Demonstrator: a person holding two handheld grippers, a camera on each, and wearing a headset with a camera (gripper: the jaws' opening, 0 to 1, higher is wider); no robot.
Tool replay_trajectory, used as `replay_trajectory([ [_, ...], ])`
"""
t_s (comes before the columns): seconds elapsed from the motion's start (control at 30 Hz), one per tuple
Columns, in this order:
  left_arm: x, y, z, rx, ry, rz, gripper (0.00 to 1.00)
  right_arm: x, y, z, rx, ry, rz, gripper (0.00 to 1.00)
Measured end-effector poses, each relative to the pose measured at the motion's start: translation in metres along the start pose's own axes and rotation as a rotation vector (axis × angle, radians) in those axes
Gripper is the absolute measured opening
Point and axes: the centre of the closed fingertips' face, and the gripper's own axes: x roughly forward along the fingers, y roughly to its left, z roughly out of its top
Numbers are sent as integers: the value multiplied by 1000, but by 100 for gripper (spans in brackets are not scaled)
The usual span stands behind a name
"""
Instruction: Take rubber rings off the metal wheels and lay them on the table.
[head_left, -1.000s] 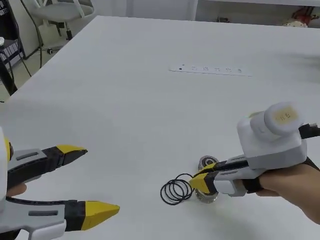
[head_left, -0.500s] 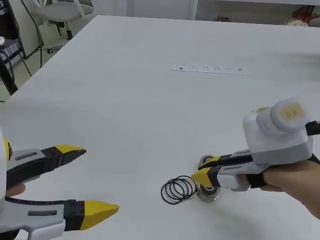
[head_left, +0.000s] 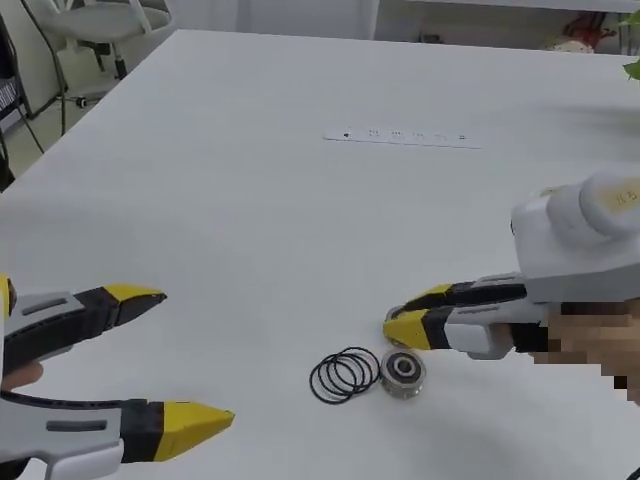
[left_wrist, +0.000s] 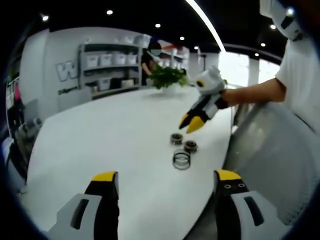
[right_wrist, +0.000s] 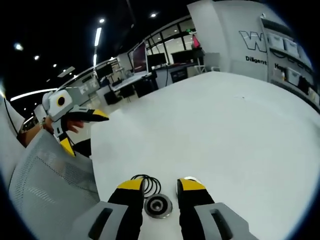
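Observation:
A stack of loose black rubber rings (head_left: 345, 375) lies on the white table (head_left: 250, 200), touching a metal wheel (head_left: 403, 370) that lies flat to its right. My right gripper (head_left: 412, 312) hovers just above and behind that wheel, its jaws a little apart and holding nothing. In the right gripper view the wheel (right_wrist: 158, 205) sits low between the two fingers, with the rings (right_wrist: 147, 184) just beyond. The left gripper view shows two wheels (left_wrist: 176, 138) (left_wrist: 190, 146) and the rings (left_wrist: 181, 159). My left gripper (head_left: 165, 358) is wide open at the near left, far from them.
A white power strip (head_left: 402, 137) lies flat across the middle of the table, beyond the work. An office chair (head_left: 95, 20) stands off the far left corner. A potted plant (left_wrist: 167, 76) sits at the table's far end.
My right gripper has pulled back to the right and risen off the wheel, which now lies uncovered beside the rings. The left gripper has stayed put; the head camera shifted slightly.

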Motion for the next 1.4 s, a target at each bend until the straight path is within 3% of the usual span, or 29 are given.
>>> replay_trajectory([
  [0.27,2,-4,1,23,14,-16,83,-18,13,-4,-36,-1,52,37],
  [0.67,-1,-7,0,30,17,-24,86,-50,30,-21,-90,29,76,60],
  [0.9,-3,-8,-2,29,30,-26,88,-70,23,-39,-93,55,37,73],
  [1.0,-2,-9,-2,29,33,-29,88,-78,17,-47,-84,47,-5,72],
  [1.4,4,-15,-8,12,58,-52,90,-92,7,-72,-39,22,-67,80],
])
